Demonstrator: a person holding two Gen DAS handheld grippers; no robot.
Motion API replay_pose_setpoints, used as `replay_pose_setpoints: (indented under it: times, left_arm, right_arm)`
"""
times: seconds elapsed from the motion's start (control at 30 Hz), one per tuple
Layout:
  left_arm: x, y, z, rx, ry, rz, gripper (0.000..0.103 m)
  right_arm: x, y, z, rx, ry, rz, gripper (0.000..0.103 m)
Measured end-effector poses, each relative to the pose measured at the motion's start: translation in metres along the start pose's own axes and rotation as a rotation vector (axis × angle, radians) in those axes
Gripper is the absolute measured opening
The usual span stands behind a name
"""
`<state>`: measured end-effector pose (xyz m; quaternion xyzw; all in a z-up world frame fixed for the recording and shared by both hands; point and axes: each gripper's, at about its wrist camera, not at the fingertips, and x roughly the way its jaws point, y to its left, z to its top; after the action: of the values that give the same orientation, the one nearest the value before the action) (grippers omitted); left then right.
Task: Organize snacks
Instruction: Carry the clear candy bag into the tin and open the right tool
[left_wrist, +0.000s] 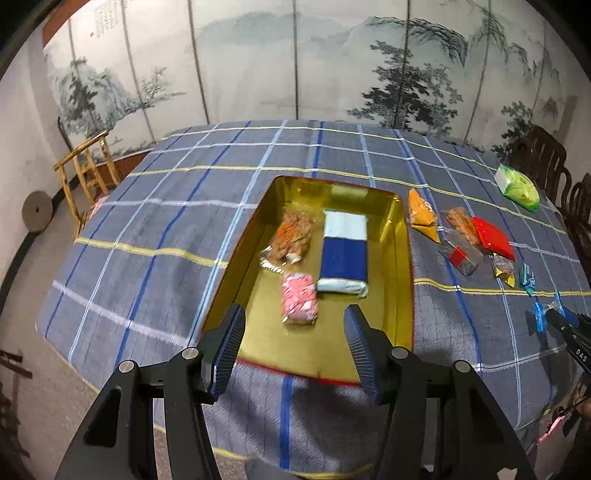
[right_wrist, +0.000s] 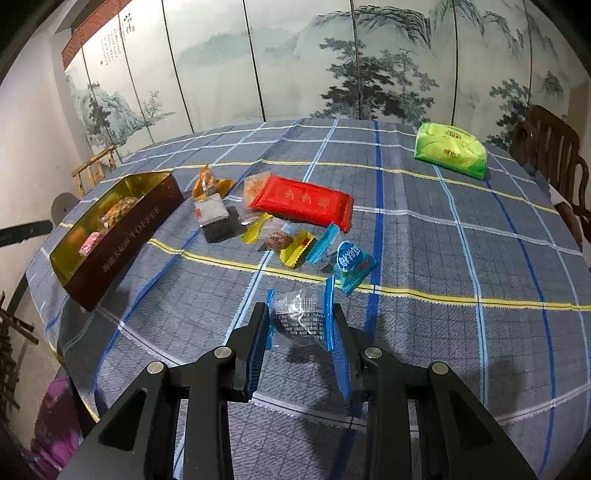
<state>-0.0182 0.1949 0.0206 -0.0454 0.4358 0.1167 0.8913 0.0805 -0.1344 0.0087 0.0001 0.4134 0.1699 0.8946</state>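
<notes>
While the tin sits left of the loose snacks, both grippers tilt down over the table.
Left gripper hovers over the tin's near end, jaws apart and empty above a pink sweet; right gripper pinches a clear blue-edged packet, nearer than the red pack and far green pack.

tin: gold inside, brown outside, open on cloth | in tin: pink candy, peanut bag, blue-white pack, flat | beside tin: red pack, loose wrapped snacks | clear blue-edged candy: lifted off cloth
</notes>
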Motion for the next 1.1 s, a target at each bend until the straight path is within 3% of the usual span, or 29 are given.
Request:
replay_pose_setpoints:
  times: [0.23,0.5,0.8,1.1]
  left_arm:
    - [-0.002,0.027,-0.018,-0.065,0.035,0.029,0.053]
    - [0.002,0.039,-0.04,-0.092,0.087,0.005,0.051]
    - [-0.012,0.035,-0.046,-0.045,0.058,-0.016,0.051]
    - [-0.017,0.038,-0.054,-0.034,0.054,-0.037,0.051]
  right_arm:
    - [-0.003,0.02,0.014,-0.021,-0.014,0.042,0.034]
    - [0.003,0.059,0.043,-0.043,-0.027,0.148,0.034]
    - [0.016,0.132,0.076,-0.128,-0.033,0.27,0.034]
    - [0.053,0.209,0.084,-0.245,0.034,0.34,0.034]
